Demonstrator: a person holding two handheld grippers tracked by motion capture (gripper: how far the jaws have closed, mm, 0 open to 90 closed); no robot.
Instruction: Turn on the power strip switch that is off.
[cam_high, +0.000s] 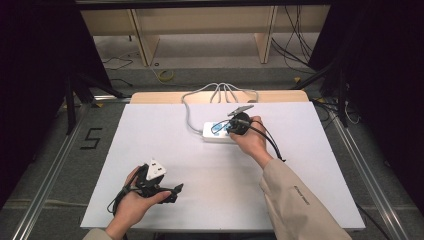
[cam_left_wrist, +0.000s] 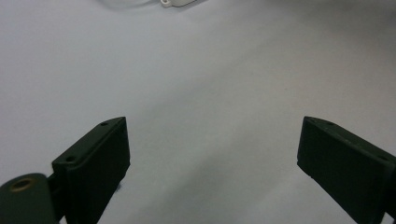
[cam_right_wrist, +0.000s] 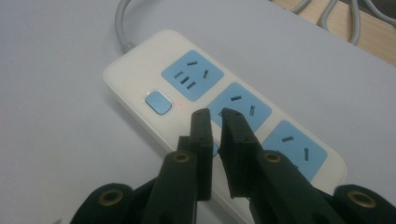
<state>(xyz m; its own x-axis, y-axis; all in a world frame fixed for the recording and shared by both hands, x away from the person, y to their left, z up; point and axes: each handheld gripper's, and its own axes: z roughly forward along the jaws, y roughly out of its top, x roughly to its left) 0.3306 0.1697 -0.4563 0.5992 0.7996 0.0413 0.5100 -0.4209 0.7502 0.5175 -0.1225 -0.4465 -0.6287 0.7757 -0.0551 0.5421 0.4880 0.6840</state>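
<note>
A white power strip (cam_high: 214, 133) with blue sockets lies at the back middle of the white table (cam_high: 210, 190). In the right gripper view the strip (cam_right_wrist: 140, 74) shows a blue switch (cam_right_wrist: 157, 102) and a small red light (cam_right_wrist: 180, 104) beside it. My right gripper (cam_right_wrist: 215, 114) hovers just over the strip's near edge by the middle socket, its jaws a narrow slit apart with nothing between them. In the high view this gripper (cam_high: 234, 128) points down at the strip. My left gripper (cam_high: 172, 192) rests at the table's front left; its jaws (cam_left_wrist: 212, 135) stand wide open over bare tabletop.
A grey cable (cam_high: 188, 112) runs from the strip's left end to the table's back edge, where several white cables (cam_high: 222, 91) lie on a wooden board (cam_high: 150, 97). Beyond are a floor with loose wires and a wooden shelf frame (cam_high: 145, 40). Dark curtains flank the table.
</note>
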